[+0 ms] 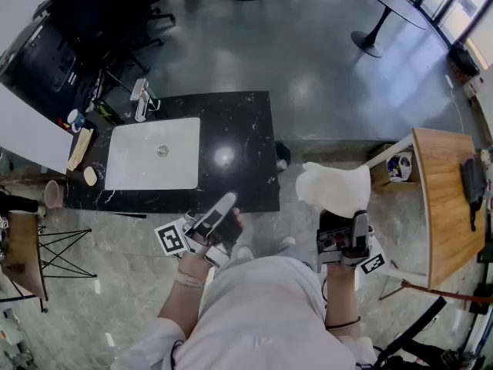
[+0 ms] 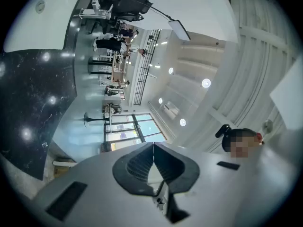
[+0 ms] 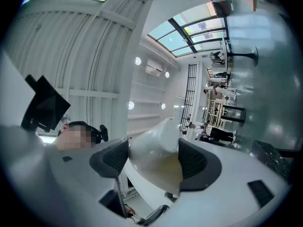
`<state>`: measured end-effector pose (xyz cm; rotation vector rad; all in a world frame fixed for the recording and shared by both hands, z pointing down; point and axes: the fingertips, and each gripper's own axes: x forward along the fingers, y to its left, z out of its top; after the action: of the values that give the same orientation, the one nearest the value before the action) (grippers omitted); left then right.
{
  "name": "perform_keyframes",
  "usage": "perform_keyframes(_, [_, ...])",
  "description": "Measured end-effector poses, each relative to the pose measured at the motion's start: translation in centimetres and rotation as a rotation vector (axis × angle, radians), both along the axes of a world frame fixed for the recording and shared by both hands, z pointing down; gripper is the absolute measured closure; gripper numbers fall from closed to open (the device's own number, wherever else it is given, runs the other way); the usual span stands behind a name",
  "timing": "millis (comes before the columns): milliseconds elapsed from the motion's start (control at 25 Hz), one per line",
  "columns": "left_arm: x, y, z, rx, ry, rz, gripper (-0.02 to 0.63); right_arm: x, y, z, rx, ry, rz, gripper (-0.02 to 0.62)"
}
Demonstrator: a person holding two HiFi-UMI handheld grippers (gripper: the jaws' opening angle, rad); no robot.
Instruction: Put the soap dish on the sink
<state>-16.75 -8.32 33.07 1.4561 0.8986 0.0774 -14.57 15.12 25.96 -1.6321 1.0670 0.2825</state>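
Note:
The white soap dish (image 1: 334,189) is held in the air over the floor, right of the counter, with my right gripper (image 1: 340,216) shut on its near edge. In the right gripper view the soap dish (image 3: 158,138) fills the gap between the dark pads, and my right gripper (image 3: 156,163) points up towards the ceiling. The white sink (image 1: 123,177) is set in a black marble counter (image 1: 243,145), ahead and to the left. My left gripper (image 1: 225,203) hangs by the counter's near edge. In its own view the left gripper (image 2: 153,151) is shut and empty.
A chrome faucet (image 1: 141,99) stands behind the sink. Small items, one a soap bar (image 1: 90,176), lie on the counter's left strip. A wooden table (image 1: 445,206) is close on the right. A round table (image 1: 391,2) and office chairs (image 1: 115,10) stand farther off.

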Motion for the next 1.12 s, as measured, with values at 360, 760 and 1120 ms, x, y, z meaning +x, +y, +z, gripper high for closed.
perform_keyframes(360, [2.6,-1.0,1.5,0.016,-0.036,-0.027,0.598,3.0,-0.9,1.3,-0.001,-0.012,-0.006,0.250])
perform_keyframes(760, [12.1,4.6,3.3,0.042,-0.081,-0.123,0.598,14.2,5.4,3.4,0.048,-0.029,-0.110,0.250])
perform_keyframes(1120, [25.3,14.8,3.9,0.071,-0.133,-0.235,0.598,28.8,14.8,4.8,0.077,-0.043,-0.266,0.250])
